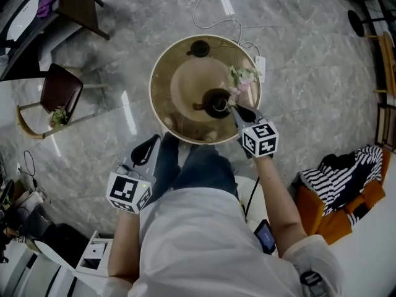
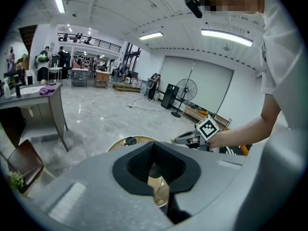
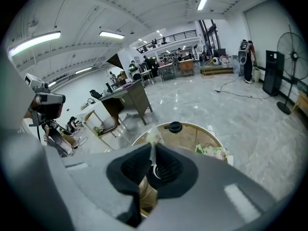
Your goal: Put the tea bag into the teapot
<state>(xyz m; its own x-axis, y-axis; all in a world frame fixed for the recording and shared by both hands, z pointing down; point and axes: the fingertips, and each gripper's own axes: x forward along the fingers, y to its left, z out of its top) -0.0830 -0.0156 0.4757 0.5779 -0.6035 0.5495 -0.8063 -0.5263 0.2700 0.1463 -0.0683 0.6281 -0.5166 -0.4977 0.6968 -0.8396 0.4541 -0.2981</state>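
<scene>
Tea bag (image 3: 153, 137) — pinched between right gripper (image 3: 153, 148) jaws — unseen from head view.

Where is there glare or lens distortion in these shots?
Head view: ceiling-light streaks glare on the glossy floor. Left gripper view: strong fisheye, ceiling lights bowed, corners black. Right gripper view: same bending; the tea bag between the fingers looks soft.

Bright, even light from ceiling strip lamps (image 2: 226, 36); glare streaks on the polished floor (image 1: 127, 110); gripper views fisheye-warped, corners vignetted black.
</scene>
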